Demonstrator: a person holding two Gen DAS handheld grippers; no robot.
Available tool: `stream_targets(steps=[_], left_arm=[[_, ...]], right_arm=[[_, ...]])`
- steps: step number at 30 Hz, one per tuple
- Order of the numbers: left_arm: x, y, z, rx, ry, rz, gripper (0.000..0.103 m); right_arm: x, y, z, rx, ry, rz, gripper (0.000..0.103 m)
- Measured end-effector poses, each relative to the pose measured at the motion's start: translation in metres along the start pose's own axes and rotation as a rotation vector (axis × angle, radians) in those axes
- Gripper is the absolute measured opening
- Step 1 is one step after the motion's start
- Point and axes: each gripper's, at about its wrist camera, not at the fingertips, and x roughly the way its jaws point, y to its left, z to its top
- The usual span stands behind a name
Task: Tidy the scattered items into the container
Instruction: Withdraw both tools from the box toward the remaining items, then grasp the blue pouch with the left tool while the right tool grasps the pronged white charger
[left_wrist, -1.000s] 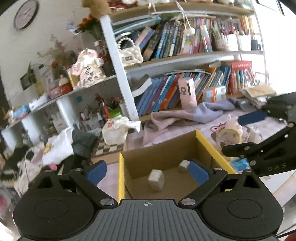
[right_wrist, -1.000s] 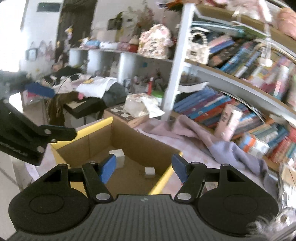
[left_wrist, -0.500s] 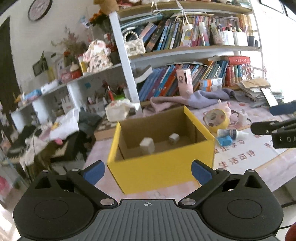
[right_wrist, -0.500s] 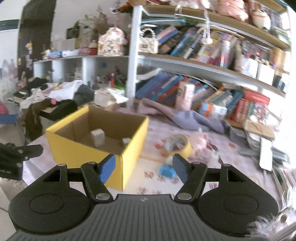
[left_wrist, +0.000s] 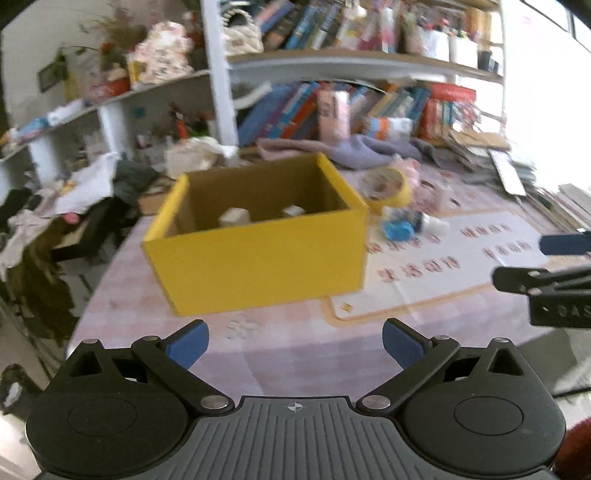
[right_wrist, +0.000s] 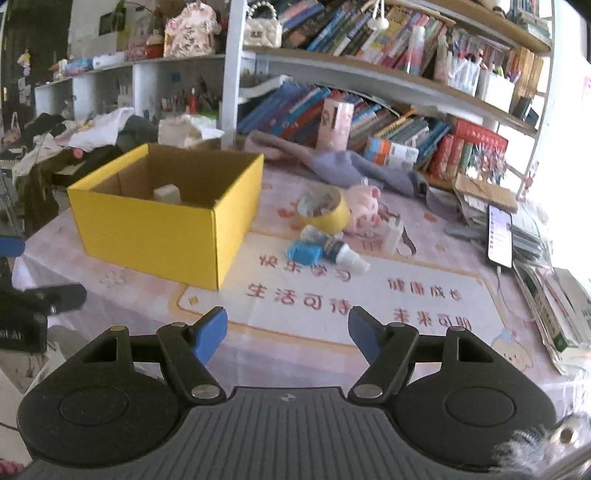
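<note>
pink tablecloth (right_wrist: 424, 236) carries the loose pile, tape (right_wrist: 325, 206), blue cap (right_wrist: 303, 253) and bottle (right_wrist: 343, 253), just right of the yellow box (right_wrist: 162, 225), far ahead of the right gripper (right_wrist: 287, 330), nearer than the left gripper (left_wrist: 294, 343); right jaws are opening, left apart, both empty.

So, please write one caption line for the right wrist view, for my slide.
Right gripper, empty, jaws opening, faces yellow box and scattered tape roll, pink pig toy, small bottle.

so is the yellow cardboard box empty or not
Not empty. The open yellow cardboard box already holds two small pale blocks, one beside the other, on its brown floor.
</note>
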Motion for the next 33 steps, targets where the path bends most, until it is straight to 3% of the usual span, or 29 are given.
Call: stream_targets(steps=[6,16,23,33], left_arm=[[0.007,-0.018,0.001,0.046,0.019,-0.146,0.102],[0.029,-0.07,0.021,0.168,0.013,-0.258,0.102],[0.048,-0.102,0.037,0.238,0.008,-0.307,0.102],[0.093,-0.141,0.074,0.229,0.024,-0.285,0.102]], right_arm=[[0.006,-0.012,-0.005,0.029,0.042,-0.015,0.072],[0.014,-0.051,-0.003,0.078,0.064,-0.078,0.072],[0.025,-0.081,-0.002,0.104,0.072,-0.107,0.072],[0.062,-0.135,0.016,0.108,0.074,-0.093,0.072]])
